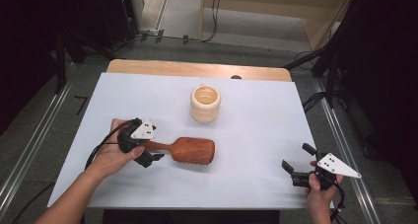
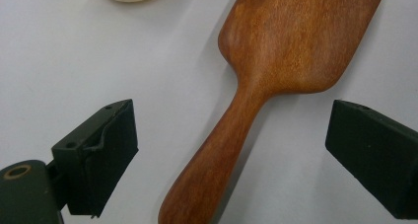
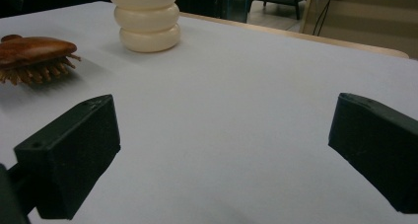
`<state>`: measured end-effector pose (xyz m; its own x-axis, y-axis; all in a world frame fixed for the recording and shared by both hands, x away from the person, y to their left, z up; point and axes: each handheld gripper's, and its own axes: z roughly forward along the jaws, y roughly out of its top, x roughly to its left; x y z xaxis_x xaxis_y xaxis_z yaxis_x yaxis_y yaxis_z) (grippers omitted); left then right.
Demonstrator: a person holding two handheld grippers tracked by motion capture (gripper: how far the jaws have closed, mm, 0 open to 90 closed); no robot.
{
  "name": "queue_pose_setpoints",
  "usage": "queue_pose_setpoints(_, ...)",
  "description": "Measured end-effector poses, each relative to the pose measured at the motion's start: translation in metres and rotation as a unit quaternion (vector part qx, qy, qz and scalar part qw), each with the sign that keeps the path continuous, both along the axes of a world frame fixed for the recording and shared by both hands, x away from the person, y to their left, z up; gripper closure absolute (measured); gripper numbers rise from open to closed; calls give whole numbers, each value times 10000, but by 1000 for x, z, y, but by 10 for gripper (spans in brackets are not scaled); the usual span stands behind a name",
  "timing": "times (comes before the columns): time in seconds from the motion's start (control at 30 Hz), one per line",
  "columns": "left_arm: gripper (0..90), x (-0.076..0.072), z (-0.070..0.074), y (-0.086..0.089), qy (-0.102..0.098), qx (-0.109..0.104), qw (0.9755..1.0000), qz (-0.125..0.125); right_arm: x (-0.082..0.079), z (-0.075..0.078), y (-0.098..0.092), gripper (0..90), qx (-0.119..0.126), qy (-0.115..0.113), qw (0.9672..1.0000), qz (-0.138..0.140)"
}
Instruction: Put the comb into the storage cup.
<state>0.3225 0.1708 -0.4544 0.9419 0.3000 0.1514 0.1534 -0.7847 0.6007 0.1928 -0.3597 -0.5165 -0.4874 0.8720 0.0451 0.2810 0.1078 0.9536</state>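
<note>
Jaws on my left gripper (image 1: 154,151) stand wide, one on each side of the wooden hairbrush (image 1: 185,151) handle, and in the left gripper view I see a clear gap between each pad and the wood, so nothing is clamped. The brush lies bristles down on the white table cover (image 1: 256,135), handle pointing toward nine o'clock and its broad head toward three o'clock, near the middle of the table. In the left gripper view the handle (image 2: 217,155) runs up between my jaws and widens into the head at about one o'clock.

My right gripper (image 1: 295,166) sits at the near right edge of the table, around four o'clock from the brush and well apart from it; its jaws are spread wide with only bare cover between them.

Farther off, at about twelve o'clock from the brush head, stands a cream ribbed cup (image 1: 205,103), upright and clear of the brush. From the right gripper view it rises at eleven o'clock, with the bristles (image 3: 34,71) at ten.
</note>
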Motion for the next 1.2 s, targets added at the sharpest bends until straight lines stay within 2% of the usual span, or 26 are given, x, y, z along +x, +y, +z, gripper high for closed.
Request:
queue_pose_setpoints(0.07, 58, 1, -1, -1, 32, 40, 10000, -27, 0, 0, 0, 0, -2, 2, 10000, 8)
queue_pose_setpoints(0.13, 58, 3, -4, -5, 96, 225, 9996, -111, 0, 0, 0, 0, -4, -2, 10000, 13)
queue_pose_setpoints(0.17, 58, 3, -4, -5, 96, 225, 9996, -111, 0, 0, 0, 0, -4, -2, 10000, 12)
queue_pose_setpoints(0.2, 58, 5, -6, -7, 142, 319, 9993, -161, 0, 0, 0, 0, -1, -2, 10000, 11)
queue_pose_setpoints(0.33, 83, 7, -9, -10, 178, 340, 9992, -144, 0, 0, 0, 0, 1, 1, 10000, 8)
queue_pose_setpoints(0.43, 84, 10, -11, -11, 216, 480, 9984, -199, 0, 0, 0, 0, -4, -7, 10000, 6)
queue_pose_setpoints(0.5, 128, 11, -12, -12, 276, 488, 9982, -211, 0, 0, 0, 0, -4, -8, 10000, 10)
queue_pose_setpoints(0.63, 136, 13, -15, -14, 307, 547, 9978, -222, 0, 0, 0, 0, -6, -6, 10000, 14)
queue_pose_setpoints(0.8, 168, 15, -19, -16, 478, 627, 9966, -228, 0, 0, 0, 0, 0, -1, 10000, 22)
queue_pose_setpoints(0.93, 171, 15, -23, -18, 483, 717, 9962, -73, 0, 0, 0, 0, -2, -3, 10000, 21)
queue_pose_setpoints(1.0, 167, 15, -24, -19, 604, 712, 9956, -43, 0, 0, 0, 0, 0, 0, 10000, 12)
queue_pose_setpoints(1.2, 179, 13, -28, -25, 531, 873, 9948, 29, 0, 0, 0, 0, 3, 3, 10000, 17)
